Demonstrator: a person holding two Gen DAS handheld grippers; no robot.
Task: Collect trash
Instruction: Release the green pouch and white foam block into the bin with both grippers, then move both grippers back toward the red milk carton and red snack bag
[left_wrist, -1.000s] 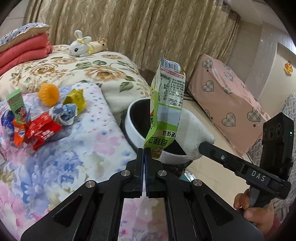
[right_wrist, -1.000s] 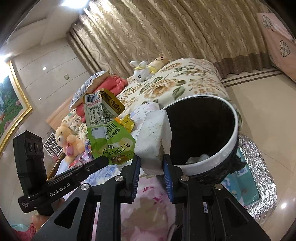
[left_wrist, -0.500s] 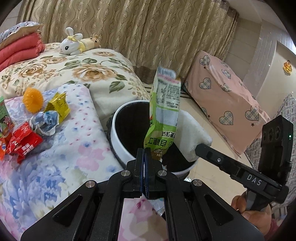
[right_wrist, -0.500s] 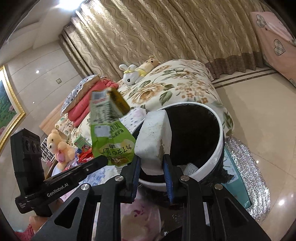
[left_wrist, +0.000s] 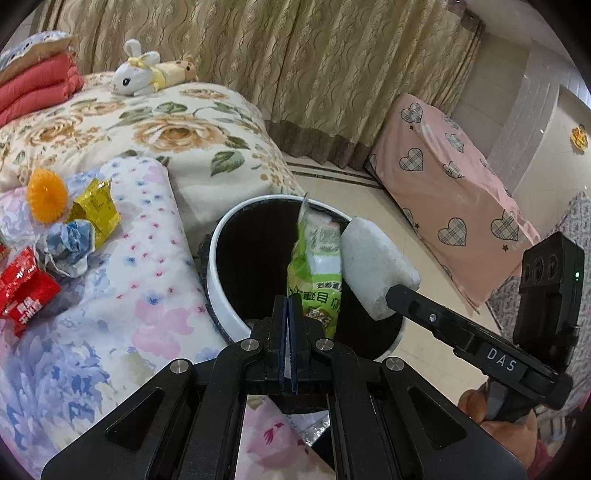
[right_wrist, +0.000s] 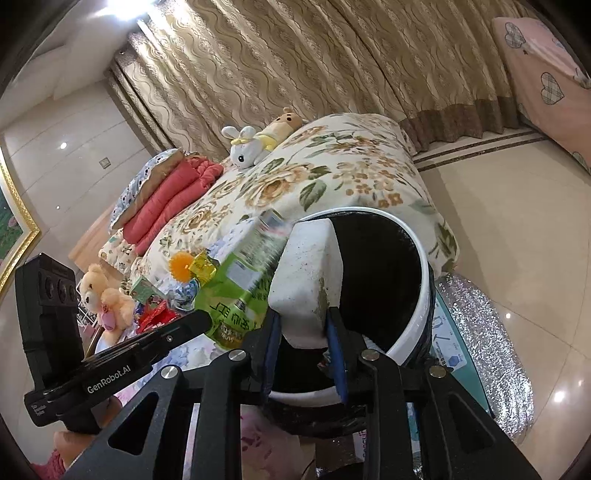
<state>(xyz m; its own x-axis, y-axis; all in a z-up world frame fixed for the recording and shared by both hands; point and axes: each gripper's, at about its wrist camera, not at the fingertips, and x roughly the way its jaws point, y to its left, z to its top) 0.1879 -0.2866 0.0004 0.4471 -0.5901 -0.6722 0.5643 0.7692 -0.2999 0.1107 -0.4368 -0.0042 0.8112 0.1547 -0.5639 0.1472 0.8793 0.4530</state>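
Beige curtains (left_wrist: 332, 74) hang far ahead of both tools, behind a floral bed (left_wrist: 166, 122). Just ahead of the left gripper (left_wrist: 288, 306) stands a white bin (left_wrist: 221, 280) with a dark inside. That gripper's jaws are pressed together on the bottom edge of a green wrapper (left_wrist: 317, 277), over the bin's mouth. Right of it, the right gripper (right_wrist: 301, 332) clamps a white foam block (right_wrist: 306, 273). Far left lie more wrappers (left_wrist: 92, 210).
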